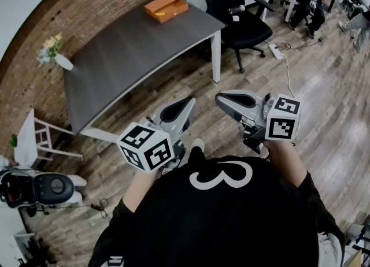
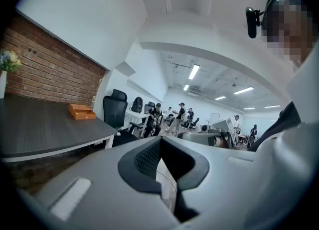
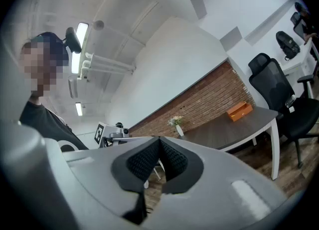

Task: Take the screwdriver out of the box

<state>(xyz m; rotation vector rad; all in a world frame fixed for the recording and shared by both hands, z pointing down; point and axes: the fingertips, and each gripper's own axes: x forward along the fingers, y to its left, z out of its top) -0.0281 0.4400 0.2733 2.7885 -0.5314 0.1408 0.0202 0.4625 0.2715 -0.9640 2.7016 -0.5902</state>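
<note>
Left claw [image 1: 188,104], right claw [image 1: 221,99]: closed, empty. Flat orange box [image 1: 166,7], far on dark grey bench [image 1: 133,58]: step closer, open your claws first.

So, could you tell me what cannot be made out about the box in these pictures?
- The screwdriver: not identifiable in any view.
- The orange box contents: head view, too small and far.
- Box interior: both gripper views, seen side-on, its own walls hide it.

The orange box [image 1: 166,7] looks too small to show its contents.
</note>
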